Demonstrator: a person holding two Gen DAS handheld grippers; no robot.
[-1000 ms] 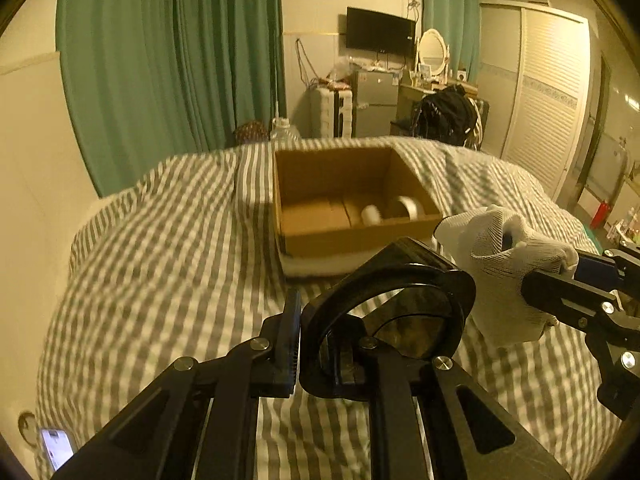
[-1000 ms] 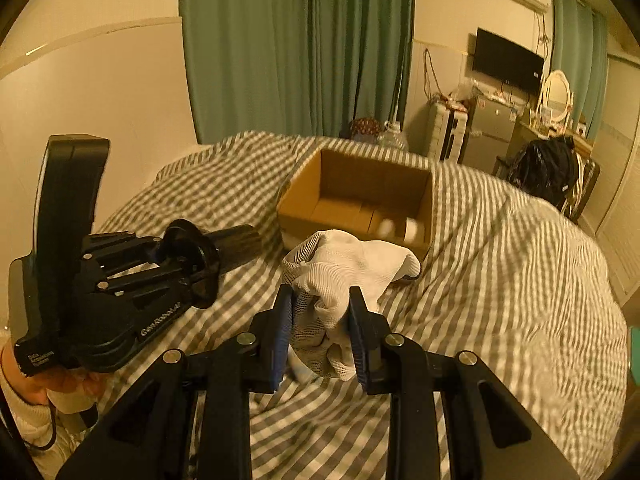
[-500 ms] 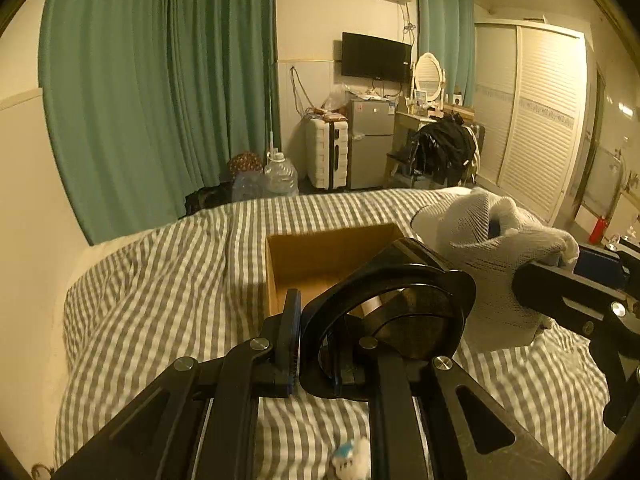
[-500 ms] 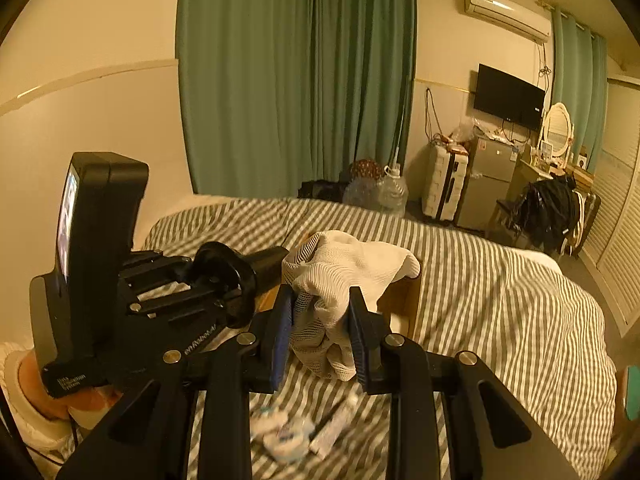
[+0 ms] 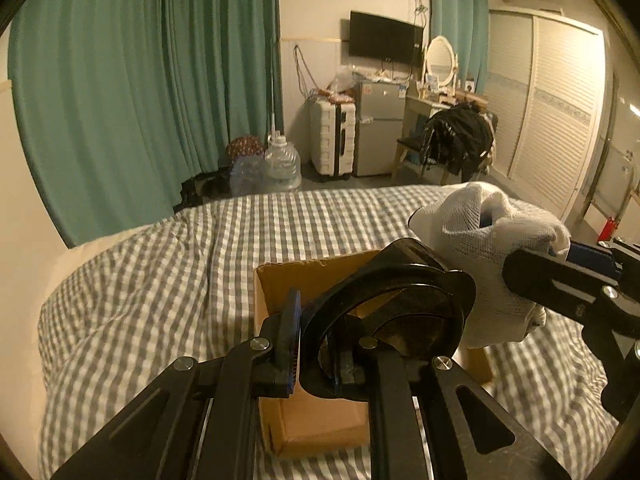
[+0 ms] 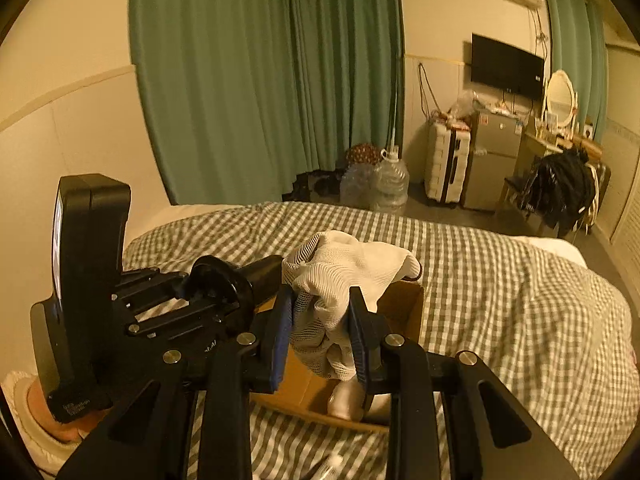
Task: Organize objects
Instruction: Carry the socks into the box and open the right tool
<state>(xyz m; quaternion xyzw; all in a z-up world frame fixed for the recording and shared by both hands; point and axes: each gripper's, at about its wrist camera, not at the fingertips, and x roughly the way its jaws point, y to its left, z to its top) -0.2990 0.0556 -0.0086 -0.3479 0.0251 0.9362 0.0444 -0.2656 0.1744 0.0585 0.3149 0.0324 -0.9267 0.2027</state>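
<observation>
Above the cardboard box [image 5: 320, 424] on the bed [image 5: 160, 292], the left tool [image 5: 320, 356] clamps a black holder [image 5: 384, 312] and the right tool [image 6: 320, 336] a white cloth [image 6: 340, 280]; both await release.

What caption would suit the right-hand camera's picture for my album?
Right gripper holds a white cloth above a cardboard box on a checked bed.
</observation>
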